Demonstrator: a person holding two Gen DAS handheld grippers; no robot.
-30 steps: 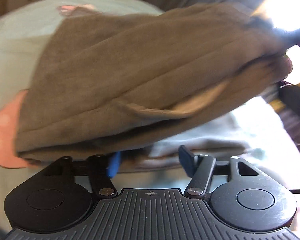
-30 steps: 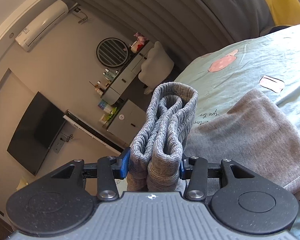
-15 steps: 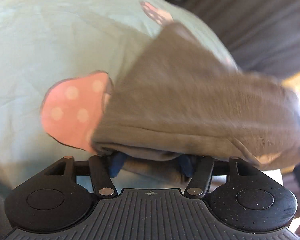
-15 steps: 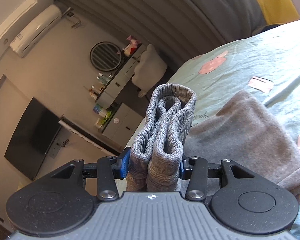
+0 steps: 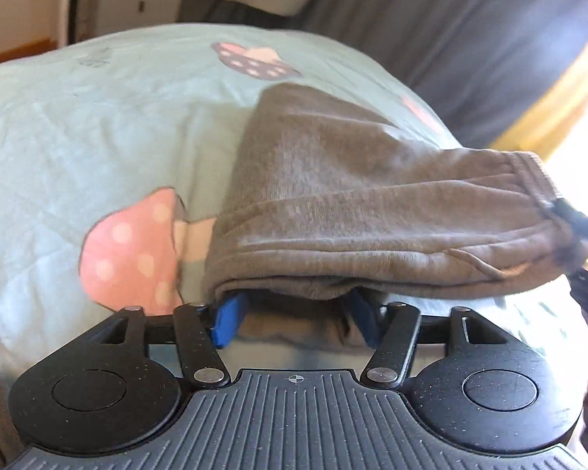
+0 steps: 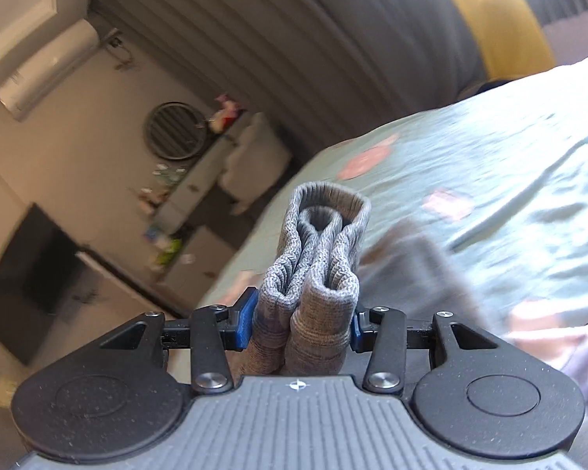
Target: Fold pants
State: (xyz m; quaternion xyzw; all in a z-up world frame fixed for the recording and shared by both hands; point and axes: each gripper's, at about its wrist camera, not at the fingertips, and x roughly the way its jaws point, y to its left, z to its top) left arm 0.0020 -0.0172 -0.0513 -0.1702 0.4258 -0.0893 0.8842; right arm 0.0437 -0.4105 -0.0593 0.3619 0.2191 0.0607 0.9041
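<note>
Left gripper sits at the bottom centre of its frame, blue pads spread wide with the folded edge of the pants draped over and between them. Whether it actually pinches the cloth I cannot tell (the pad tips are hidden under the fabric).

Changes over the last second, left view: the pants were up in the air, filling the frame, and now they lie lower across the bed, running from centre to the right edge. The pink mushroom print at lower left is now in the open, just beside the fold edge. The far end of the pants is held up at the right edge by the right gripper (only a dark sliver visible there).

Right view: right gripper at bottom centre is still clamped on a bunched ribbed cuff that stands up between the pads, same bundle as a second ago. The background has swung and blurred, more bed at right, so the hand is sweeping over.

My read: the fold-over is mid-travel, the carried half coming down toward the mattress (layers look roughly stacked). Remaining: lay it flat, release both ends, smooth. Risk: the thick cuff bundle could spring apart on release.
</note>
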